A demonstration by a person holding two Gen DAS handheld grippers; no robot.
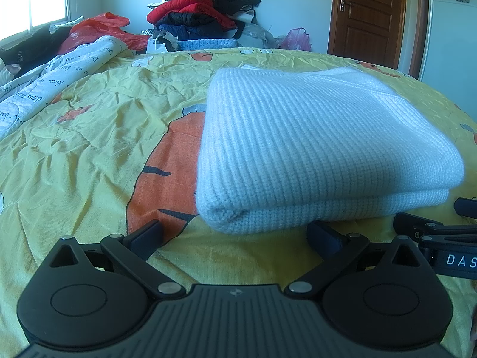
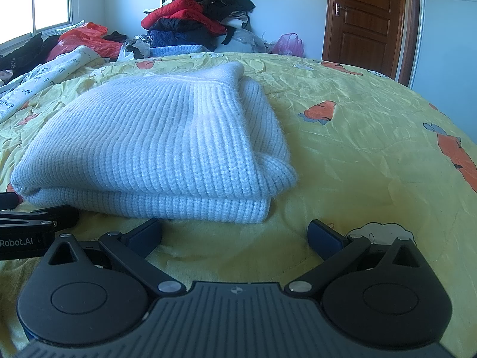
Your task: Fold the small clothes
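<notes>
Folded sweater (image 1: 322,146) on the bed, both grippers released.

"DAS" reads on the right gripper (image 2: 235,232) where it edges into the left view, "Robot.AI" on the left gripper (image 1: 235,232) in the right view. The pale blue ribbed knit lies doubled over on the yellow quilt (image 1: 89,125), just ahead of both spread, empty jaws.

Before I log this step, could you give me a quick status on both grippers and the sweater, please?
Left gripper open, empty. Right gripper open, empty. Pale blue sweater folded on the yellow bedspread, just ahead of both. Nothing in the way.
</notes>
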